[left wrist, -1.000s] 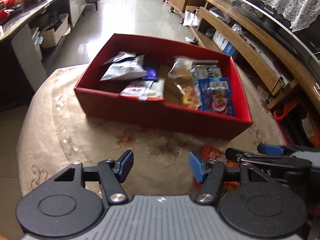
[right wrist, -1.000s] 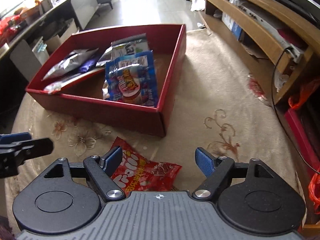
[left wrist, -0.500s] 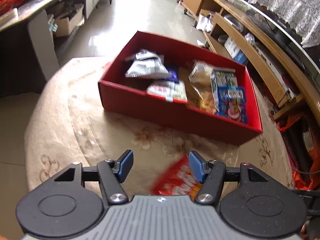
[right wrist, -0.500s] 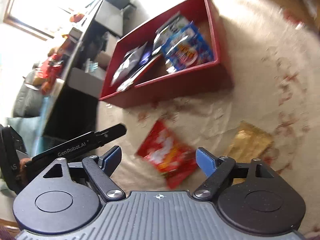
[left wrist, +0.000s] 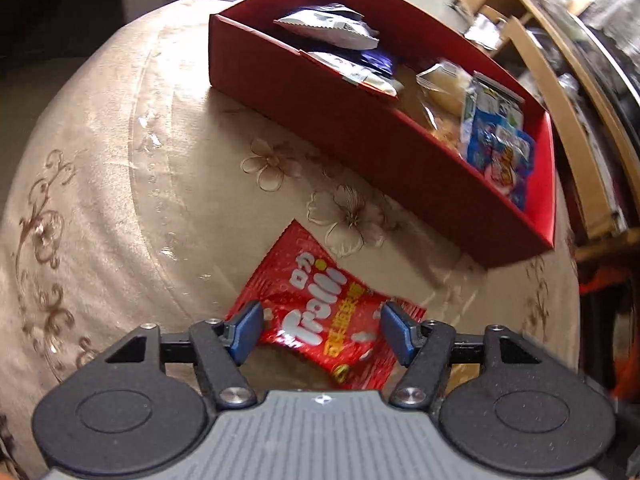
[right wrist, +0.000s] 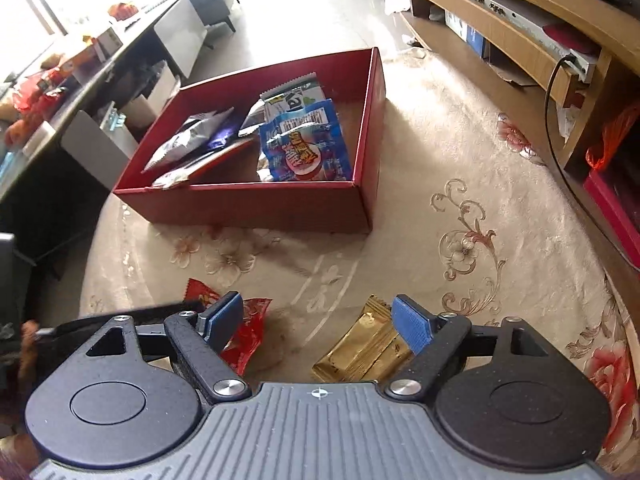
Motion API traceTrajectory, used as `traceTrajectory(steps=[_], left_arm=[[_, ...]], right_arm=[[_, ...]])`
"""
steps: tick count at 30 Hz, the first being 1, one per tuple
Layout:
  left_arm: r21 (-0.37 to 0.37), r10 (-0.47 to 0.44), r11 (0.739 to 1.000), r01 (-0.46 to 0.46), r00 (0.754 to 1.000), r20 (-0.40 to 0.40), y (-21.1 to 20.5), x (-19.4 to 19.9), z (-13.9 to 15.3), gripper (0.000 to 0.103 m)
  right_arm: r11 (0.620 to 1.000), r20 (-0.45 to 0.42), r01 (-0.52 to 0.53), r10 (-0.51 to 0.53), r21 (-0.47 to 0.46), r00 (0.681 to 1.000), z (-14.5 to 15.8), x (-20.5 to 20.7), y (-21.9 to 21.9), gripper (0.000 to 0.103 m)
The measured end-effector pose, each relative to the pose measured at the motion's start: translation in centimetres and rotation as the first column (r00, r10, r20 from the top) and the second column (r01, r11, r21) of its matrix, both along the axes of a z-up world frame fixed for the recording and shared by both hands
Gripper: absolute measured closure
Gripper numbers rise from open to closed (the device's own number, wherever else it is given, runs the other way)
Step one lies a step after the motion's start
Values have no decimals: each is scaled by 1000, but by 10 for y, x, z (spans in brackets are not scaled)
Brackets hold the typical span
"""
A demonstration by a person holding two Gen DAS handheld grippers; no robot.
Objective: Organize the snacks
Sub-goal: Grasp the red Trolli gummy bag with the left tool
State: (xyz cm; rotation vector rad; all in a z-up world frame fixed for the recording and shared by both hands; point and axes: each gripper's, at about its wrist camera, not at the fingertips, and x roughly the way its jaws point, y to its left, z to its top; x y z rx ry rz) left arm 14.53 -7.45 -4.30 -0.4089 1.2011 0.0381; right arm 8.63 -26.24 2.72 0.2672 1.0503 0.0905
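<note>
The left gripper (left wrist: 322, 332) is poised over the red candy bag (left wrist: 320, 312), which lies flat on the tablecloth (left wrist: 120, 160) just in front of the red box (left wrist: 400, 160). Its jaws have just been opening wider and stand apart, one pad to each side of the bag w/ no pressure on it yet, so nothing is held.

The right gripper (right wrist: 316, 322) is also spread apart and empty. A gold packet (right wrist: 364, 348) lies on the cloth beneath it, near its right pad; the candy bag's end shows by the left pad.

Step in hand, as judged: pick up the candy bag. It's thin, flat foil, so the pads should be brought right down to the cloth and closed across the bag's width, near an edge or a crinkled part, else it will likely slip or only be pushed along. A firm pinch is needed before lifting.

Room for moving: the cloth btwn bag and box is bare. The box's near wall must be cleared on the way in, so lift first, then carry across. Inside, the left end and middle are crowded w/ packets; open floor is seen at the far right corner. The two tools sit close together, so a knock btwn them is to be avoided.
</note>
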Motion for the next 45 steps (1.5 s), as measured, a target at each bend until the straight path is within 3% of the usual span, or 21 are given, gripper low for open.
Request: traceTrajectory(steps=[3,10,14,15,16,17,19,21,27,29,32,35,45], left_arm=[[41,-7,999,7,1000,9,-13,7,0,38],[202,-229,954,223,973,7,-21,0,6,38],[338,-404,857,388,914,-26,-14,-14,9,36],[354,-410,850,390,912,-19,-7,-16,13,36],[346,-390,863,369,921,-10,2,-17,17,37],[309,-346,892,329,938,-1,14,-17,22,36],[166,-244,957,238,970,16,39,-21,29,36],[59,-176,983,174,984,29,55,-30,32,36],[74,-256,964,256,967,-7,37,-40,19,33],[82,-203,975,205,979,-22,38,-47,13,33],[-37,-57,998,56,998,-37,54,-55,10,33],[-77,3,997,-10,996,-85,57,-54,5,33],[27,32,999,-29,995,-94,38,1,-4,30]], right_arm=[[1000,6,-13,13,-18,1000,0,-2,-2,17],[1000,23,7,-7,13,1000,8,-6,-21,17],[999,27,10,-12,41,1000,10,-7,-25,17],[999,29,8,-9,41,1000,11,-8,-24,17],[999,29,3,-5,39,1000,11,-8,-22,17],[999,28,-1,0,37,1000,10,-8,-21,17],[999,20,-10,10,33,1000,8,-7,-17,17],[999,14,-20,20,31,1000,7,-6,-13,17],[999,15,-33,32,28,999,8,-6,-7,16],[999,16,-34,34,31,999,8,-6,-8,16],[999,18,-30,29,24,999,9,-6,-10,16],[999,20,-31,30,28,999,9,-6,-10,16],[999,23,-30,30,12,999,10,-7,-14,15]])
